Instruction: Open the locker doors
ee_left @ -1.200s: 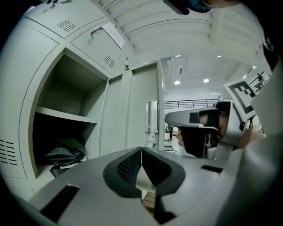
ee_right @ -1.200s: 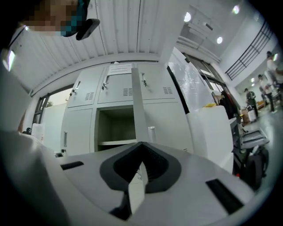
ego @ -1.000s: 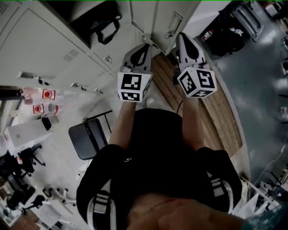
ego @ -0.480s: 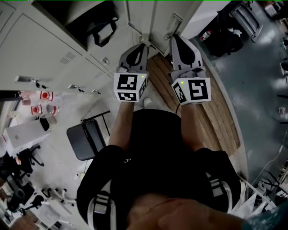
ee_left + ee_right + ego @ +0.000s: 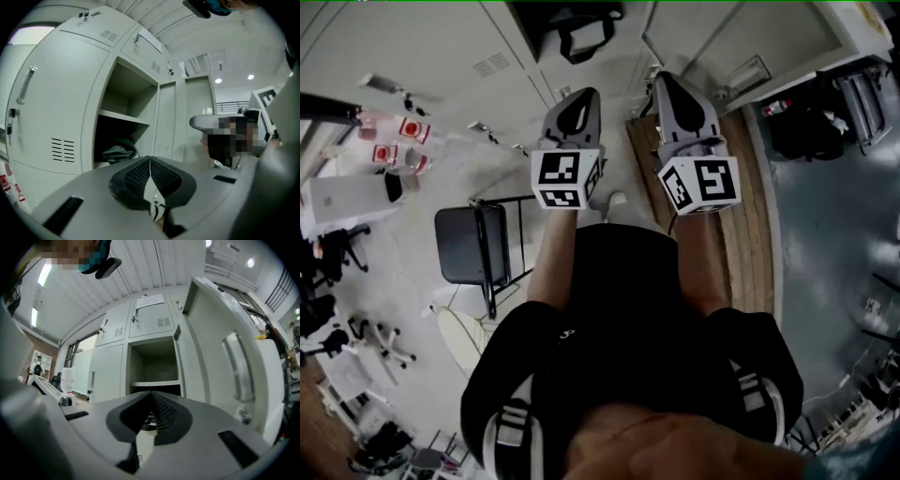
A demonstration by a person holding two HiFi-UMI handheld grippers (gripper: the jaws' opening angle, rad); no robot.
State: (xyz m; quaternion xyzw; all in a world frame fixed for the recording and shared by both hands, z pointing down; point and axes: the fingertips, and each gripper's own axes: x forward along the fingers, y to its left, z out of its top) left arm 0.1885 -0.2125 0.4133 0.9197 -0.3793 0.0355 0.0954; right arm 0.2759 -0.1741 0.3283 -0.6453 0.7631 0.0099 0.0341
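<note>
Turn just made: left gripper (image 5: 585, 93) and right gripper (image 5: 665, 79), fingers closed on nothing, now face the open locker compartment (image 5: 153, 363) instead of the shut pair. Its door (image 5: 220, 362) hangs wide. Left-hand door (image 5: 56, 103) is shut, so it's likely next.

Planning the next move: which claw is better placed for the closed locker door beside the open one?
Likely left: the left claw sits nearer the closed door; the right claw is by the already open door.

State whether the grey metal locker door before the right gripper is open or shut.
Open: the grey metal locker door stands swung aside, baring the shelf inside.
</note>
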